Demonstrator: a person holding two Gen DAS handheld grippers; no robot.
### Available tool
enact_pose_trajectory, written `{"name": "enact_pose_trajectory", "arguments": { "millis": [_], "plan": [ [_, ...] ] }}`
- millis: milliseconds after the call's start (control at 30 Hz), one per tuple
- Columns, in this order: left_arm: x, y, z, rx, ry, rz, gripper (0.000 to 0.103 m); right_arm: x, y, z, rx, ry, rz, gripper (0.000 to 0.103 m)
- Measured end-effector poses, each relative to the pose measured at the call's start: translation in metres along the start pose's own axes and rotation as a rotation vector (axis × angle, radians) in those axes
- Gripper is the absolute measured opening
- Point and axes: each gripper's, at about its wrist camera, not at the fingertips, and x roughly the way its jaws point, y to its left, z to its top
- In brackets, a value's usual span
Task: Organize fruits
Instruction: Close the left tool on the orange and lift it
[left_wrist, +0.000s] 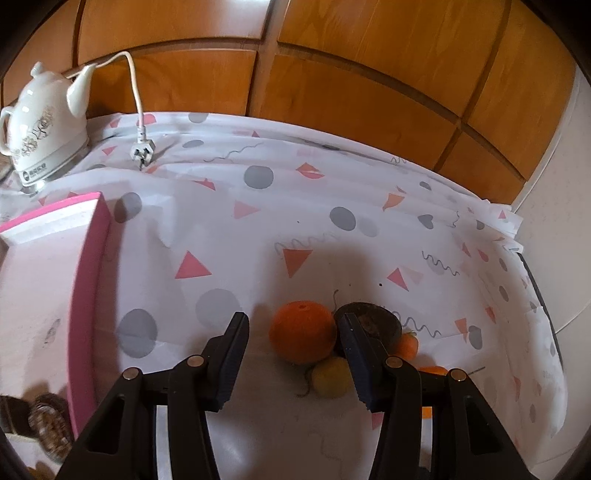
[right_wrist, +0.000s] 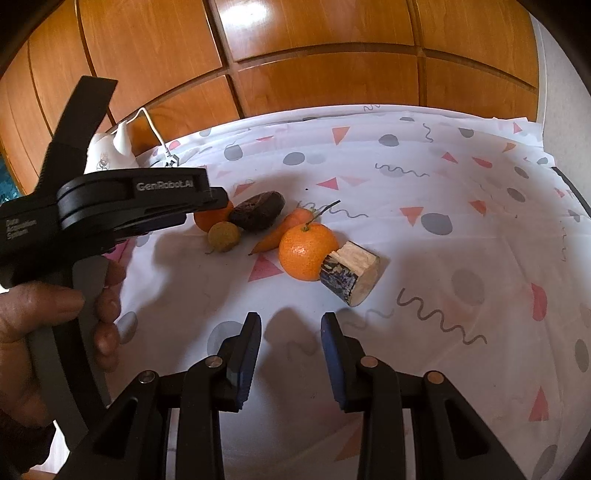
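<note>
Tabletop (right_wrist: 461, 229) under a white cloth printed with grey dots, pink triangles and squiggles, backed by orange-brown wooden panelling (left_wrist: 332, 55). Cluster of fruit near the middle: round orange (left_wrist: 302, 331), dark brown wrinkled fruit (left_wrist: 373, 321), small yellow-green round fruit (left_wrist: 331, 376), small orange carrot (right_wrist: 282, 232), second round orange with stem (right_wrist: 307, 252) touching a cut wooden log piece (right_wrist: 351, 272). Left claw (left_wrist: 293, 325) released, jaws apart around the first orange, not pressing it. Right claw (right_wrist: 290, 325) released, empty, hovering short of the fruit. Pink-edged box (left_wrist: 92, 258) and white ceramic electric kettle (left_wrist: 40, 129) at far left.
</note>
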Motion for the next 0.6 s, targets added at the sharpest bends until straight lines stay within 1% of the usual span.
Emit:
{"name": "enact_pose_trajectory", "arguments": {
  "millis": [67,100,133,167,267,400,600],
  "plan": [
    [0.006,0.003,0.000,-0.018,0.010,-0.015,0.051,0.000,0.000,0.000,-0.002,0.001,0.002,0.034],
    [0.007,0.005,0.000,-0.029,0.009,-0.029,0.049,0.000,0.000,0.001,-0.004,0.001,0.004,0.034],
    [0.008,0.007,0.001,-0.040,0.013,-0.056,0.039,0.000,0.001,0.001,-0.007,0.000,0.008,0.034],
    [0.008,0.008,0.001,-0.045,0.014,-0.076,0.039,0.001,0.001,0.000,-0.009,0.001,0.010,0.034],
    [0.004,0.007,-0.002,-0.036,0.008,-0.087,0.039,0.002,0.000,0.001,-0.004,0.001,0.005,0.034],
    [-0.010,0.008,-0.013,-0.020,-0.009,-0.078,0.039,0.003,-0.002,0.001,-0.003,-0.002,-0.005,0.034],
    [-0.040,0.005,-0.035,0.040,-0.053,-0.024,0.039,0.001,-0.009,0.001,0.017,-0.007,-0.024,0.034]
  ]
}}
